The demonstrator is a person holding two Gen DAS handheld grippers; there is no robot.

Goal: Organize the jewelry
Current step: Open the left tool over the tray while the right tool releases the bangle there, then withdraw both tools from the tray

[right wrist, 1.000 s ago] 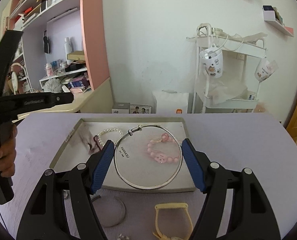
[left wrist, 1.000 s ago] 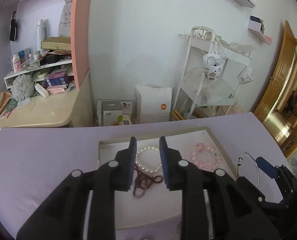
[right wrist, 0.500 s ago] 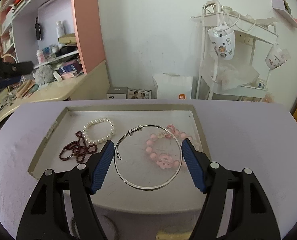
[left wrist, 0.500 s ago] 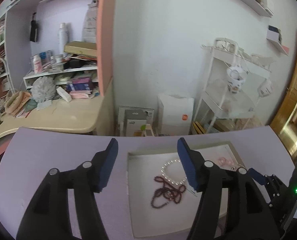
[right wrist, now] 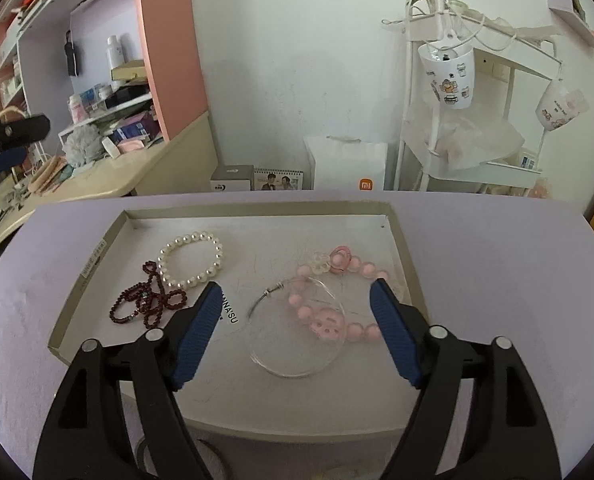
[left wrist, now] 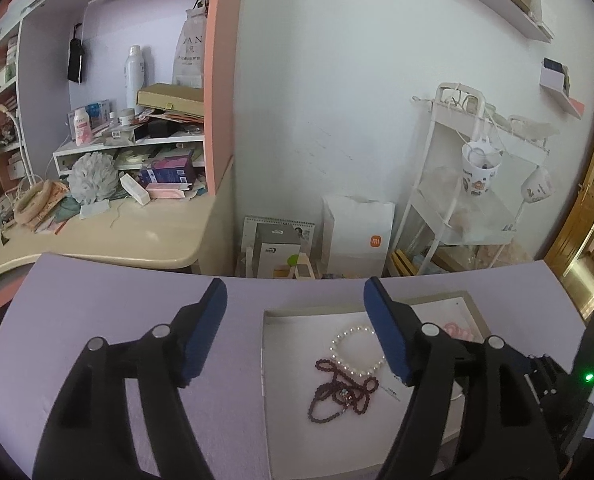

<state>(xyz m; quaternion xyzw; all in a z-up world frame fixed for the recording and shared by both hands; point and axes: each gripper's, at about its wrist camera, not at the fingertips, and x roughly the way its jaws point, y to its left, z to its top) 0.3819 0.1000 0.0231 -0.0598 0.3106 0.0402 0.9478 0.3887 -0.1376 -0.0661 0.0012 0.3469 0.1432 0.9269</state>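
Observation:
A shallow grey tray (right wrist: 257, 212) on the purple table holds a pearl bracelet (right wrist: 189, 283), a dark red bead string (right wrist: 145, 306), a pink bead bracelet (right wrist: 325, 326) and a silver bangle (right wrist: 297, 376). The bangle lies flat, overlapping the pink beads. My right gripper (right wrist: 296, 288) hovers over it; its jaws are opening and its pads are clear of the bangle. My left gripper (left wrist: 294, 292) hangs over the tray's (left wrist: 293, 420) left edge, jaws opening, nothing between them. The pearl bracelet (left wrist: 333, 354) and red beads (left wrist: 337, 394) lie just right of it.
A cluttered cream desk (left wrist: 117, 236) and shelves stand at back left. Beyond the table are a white paper bag (right wrist: 349, 168) and a white wire cart (right wrist: 477, 160) with hanging cups. A dark hoop (right wrist: 217, 456) peeks out in front of the tray.
The right gripper lowered the silver bangle over the tray and let it go; it now lies flat. The left gripper opened wide, dropped the red beads and drew back to the left.

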